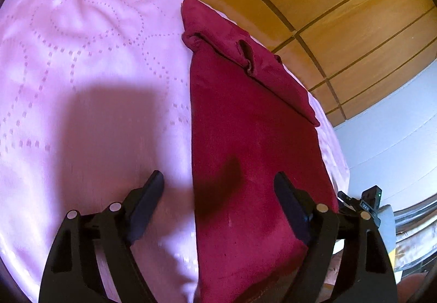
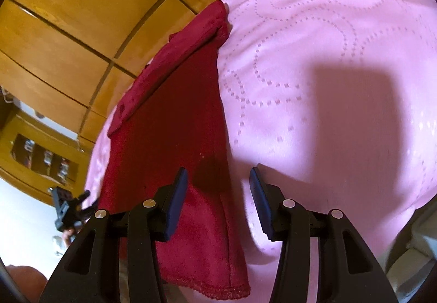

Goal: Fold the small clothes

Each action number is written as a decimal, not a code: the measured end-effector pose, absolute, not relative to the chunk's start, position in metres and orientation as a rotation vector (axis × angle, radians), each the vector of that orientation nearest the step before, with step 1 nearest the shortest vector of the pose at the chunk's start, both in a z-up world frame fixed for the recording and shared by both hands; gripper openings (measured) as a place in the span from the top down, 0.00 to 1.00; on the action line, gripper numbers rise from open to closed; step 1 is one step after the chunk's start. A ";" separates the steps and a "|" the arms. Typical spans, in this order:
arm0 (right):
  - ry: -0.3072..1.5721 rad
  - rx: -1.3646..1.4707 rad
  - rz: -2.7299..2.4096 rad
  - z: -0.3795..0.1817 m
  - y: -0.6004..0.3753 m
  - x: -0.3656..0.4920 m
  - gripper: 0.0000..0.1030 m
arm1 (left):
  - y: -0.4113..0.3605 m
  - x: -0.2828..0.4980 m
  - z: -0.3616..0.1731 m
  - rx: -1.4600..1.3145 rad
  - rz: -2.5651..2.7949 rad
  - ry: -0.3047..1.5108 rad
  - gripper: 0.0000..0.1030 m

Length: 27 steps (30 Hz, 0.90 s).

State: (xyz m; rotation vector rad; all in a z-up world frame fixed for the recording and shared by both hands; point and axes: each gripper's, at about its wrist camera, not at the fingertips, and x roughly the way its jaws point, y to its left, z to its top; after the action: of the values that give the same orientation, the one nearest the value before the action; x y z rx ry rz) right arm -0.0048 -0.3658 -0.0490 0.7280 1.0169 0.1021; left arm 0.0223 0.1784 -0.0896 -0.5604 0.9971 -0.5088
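Note:
A dark red garment lies folded into a long strip on the pink quilted bed cover, with a sleeve or collar part folded across its far end. My left gripper is open above the near part of the strip. The garment's left edge runs between its fingers, with no pad touching the cloth. In the right wrist view the same garment reaches the near bed edge, its hem hanging toward me. My right gripper is open over the garment's right edge, holding nothing.
Wooden panelling rises behind the far side of the bed. A wooden shelf unit stands at the left of the right wrist view. The other gripper shows beside the garment's left side. The bed cover spreads wide to the right.

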 end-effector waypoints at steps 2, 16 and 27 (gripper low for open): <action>1.009 0.745 0.109 -0.052 -0.365 -0.007 0.54 | 0.178 0.016 -0.090 -0.555 -0.525 0.998 0.18; 1.029 0.856 0.256 -0.069 -0.353 -0.020 0.63 | 0.164 -0.011 -0.097 -0.588 -0.743 1.053 0.20; 1.029 0.897 0.306 -0.072 -0.348 -0.033 0.63 | 0.122 -0.015 -0.110 -0.590 -0.881 1.139 0.42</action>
State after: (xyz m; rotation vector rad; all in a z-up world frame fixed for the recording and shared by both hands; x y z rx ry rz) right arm -0.0326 -0.3483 -0.0721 0.8974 1.0292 0.3057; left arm -0.0146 0.1220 -0.1104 -0.5896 1.1386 -0.8812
